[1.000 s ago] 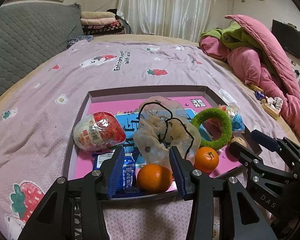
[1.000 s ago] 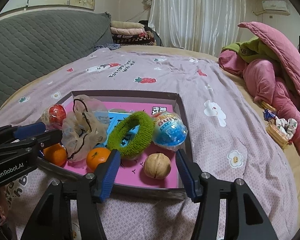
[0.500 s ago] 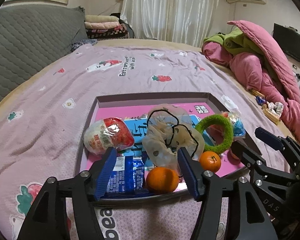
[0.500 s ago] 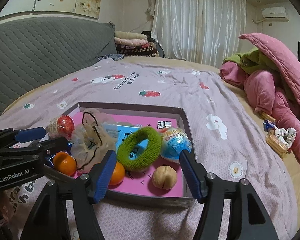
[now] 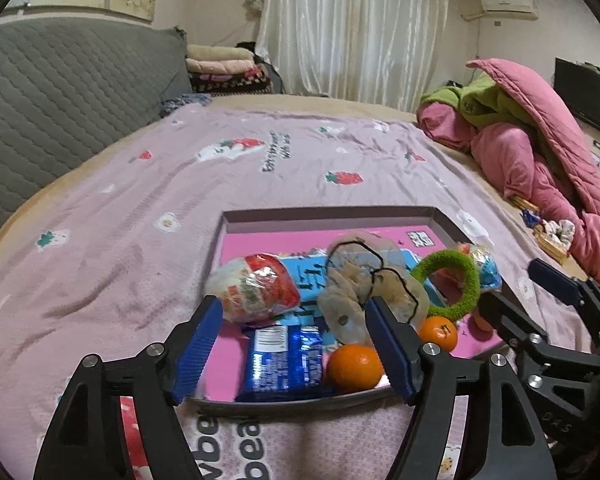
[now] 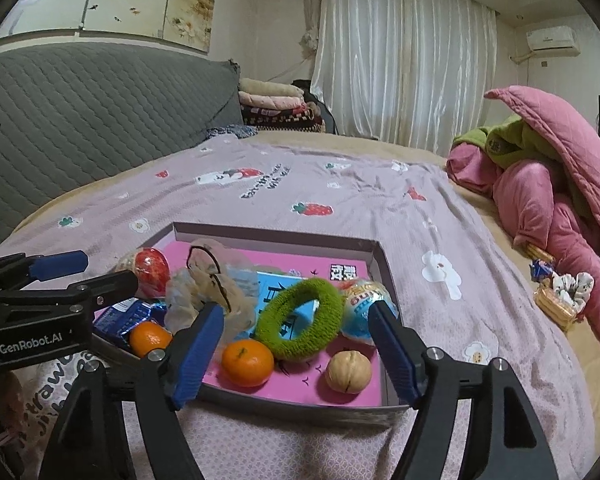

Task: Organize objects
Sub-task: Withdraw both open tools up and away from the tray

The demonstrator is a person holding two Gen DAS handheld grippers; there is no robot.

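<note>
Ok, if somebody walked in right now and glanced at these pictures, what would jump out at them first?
Probably the tray on the lilac bedspread, its pink floor crowded with bright things: a green ring in the middle, two oranges at the near edge, a walnut right of them. Next, the pink quilt heaped at the far right. Both tongs hover open before the tray.

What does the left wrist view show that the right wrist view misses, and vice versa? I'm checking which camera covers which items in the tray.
Only the left wrist view shows the blue snack packet's full face; the right view catches just a corner behind the left hand-held gripper. Only the right wrist view shows the walnut, between the fingers of the right hand-held gripper. Both show the tray, two oranges, green ring, sheer pouch, and red and blue wrapped eggs.
</note>
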